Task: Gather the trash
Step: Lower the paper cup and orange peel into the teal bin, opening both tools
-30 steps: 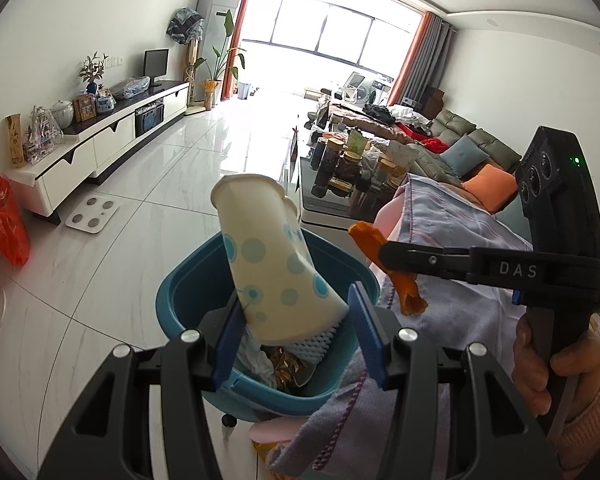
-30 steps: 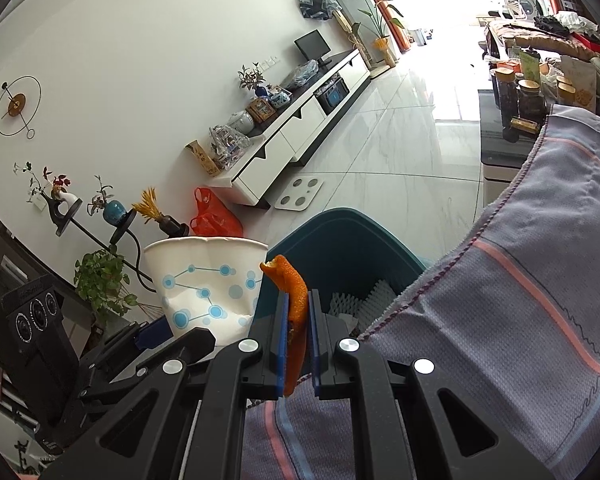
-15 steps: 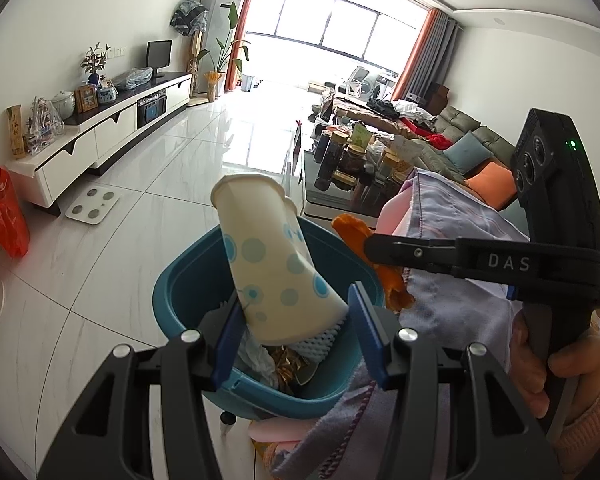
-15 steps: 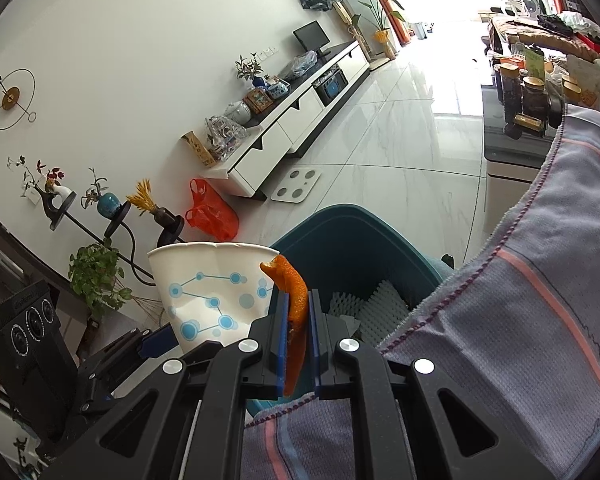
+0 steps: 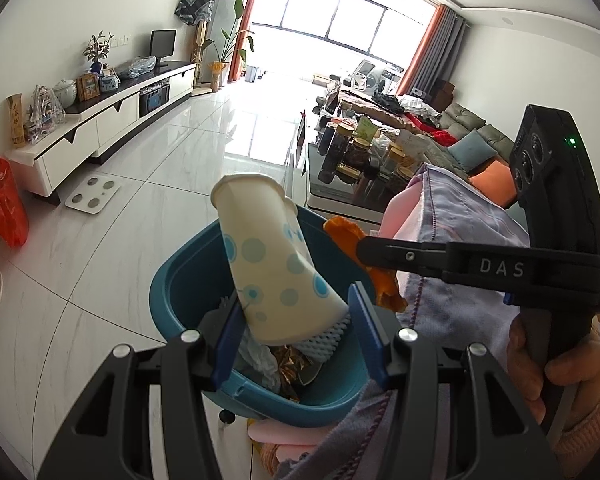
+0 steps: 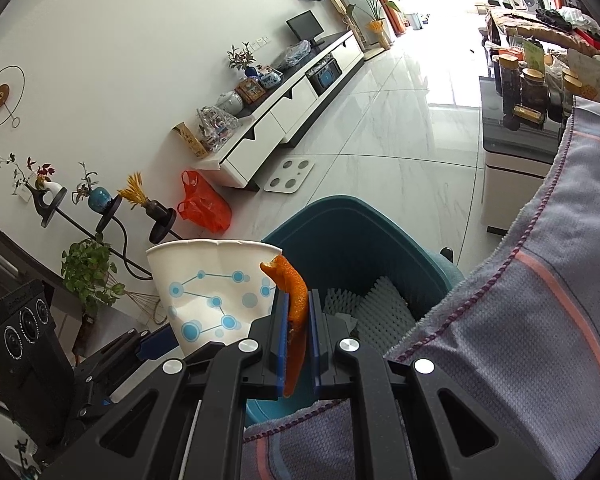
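My left gripper (image 5: 296,320) is shut on a white paper cup (image 5: 268,256) with blue dots, held tilted over a teal bin (image 5: 180,284) on the floor. Foam netting, foil and crumpled paper lie inside the bin. My right gripper (image 6: 298,320) is shut on a strip of orange peel (image 6: 294,300), held at the bin's right rim (image 6: 440,268). In the left wrist view the peel (image 5: 348,236) sticks out beyond the right gripper's fingers (image 5: 384,249), just right of the cup. The right wrist view shows the cup (image 6: 216,288) to the left of the peel.
A lilac striped towel (image 6: 520,320) drapes over something right of the bin. Behind it is a glass coffee table (image 5: 340,188) crowded with jars. A white TV cabinet (image 5: 100,128), a floor scale (image 5: 93,196) and a red plastic bag (image 5: 4,204) lie left on the tiled floor.
My right gripper with the orange peel has moved left and slightly down, closer to the bin's rim and the cup. The left gripper and cup have stayed in place.
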`<state>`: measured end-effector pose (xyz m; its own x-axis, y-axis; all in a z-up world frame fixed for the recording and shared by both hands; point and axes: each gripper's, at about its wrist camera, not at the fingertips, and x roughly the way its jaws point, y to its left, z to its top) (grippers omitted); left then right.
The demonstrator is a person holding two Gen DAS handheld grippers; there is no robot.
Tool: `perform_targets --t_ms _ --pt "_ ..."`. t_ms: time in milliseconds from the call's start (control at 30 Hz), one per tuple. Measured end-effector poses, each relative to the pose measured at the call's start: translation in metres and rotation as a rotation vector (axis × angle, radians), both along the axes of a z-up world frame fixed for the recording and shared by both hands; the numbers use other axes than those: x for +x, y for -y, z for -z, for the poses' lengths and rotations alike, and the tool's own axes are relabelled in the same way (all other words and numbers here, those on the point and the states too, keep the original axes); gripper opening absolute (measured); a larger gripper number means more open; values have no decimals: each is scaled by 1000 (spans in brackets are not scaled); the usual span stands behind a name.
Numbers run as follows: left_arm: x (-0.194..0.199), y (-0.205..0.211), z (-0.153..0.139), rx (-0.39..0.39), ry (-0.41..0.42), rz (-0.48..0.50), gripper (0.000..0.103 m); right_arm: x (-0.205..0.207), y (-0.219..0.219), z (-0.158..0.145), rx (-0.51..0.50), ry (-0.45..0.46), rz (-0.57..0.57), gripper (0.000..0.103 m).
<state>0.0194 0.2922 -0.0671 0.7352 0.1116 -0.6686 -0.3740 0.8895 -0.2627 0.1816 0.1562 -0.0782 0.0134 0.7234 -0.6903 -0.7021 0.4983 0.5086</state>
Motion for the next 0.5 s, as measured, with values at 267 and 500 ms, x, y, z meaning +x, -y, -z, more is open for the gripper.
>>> perform_targets --t_ms 267,500 --pt "1 -2 3 -1 -7 -1 52 4 -4 3 -16 -10 10 10" --pt "3 -5 8 -18 -15 2 52 7 -11 6 -34 -13 16 10"
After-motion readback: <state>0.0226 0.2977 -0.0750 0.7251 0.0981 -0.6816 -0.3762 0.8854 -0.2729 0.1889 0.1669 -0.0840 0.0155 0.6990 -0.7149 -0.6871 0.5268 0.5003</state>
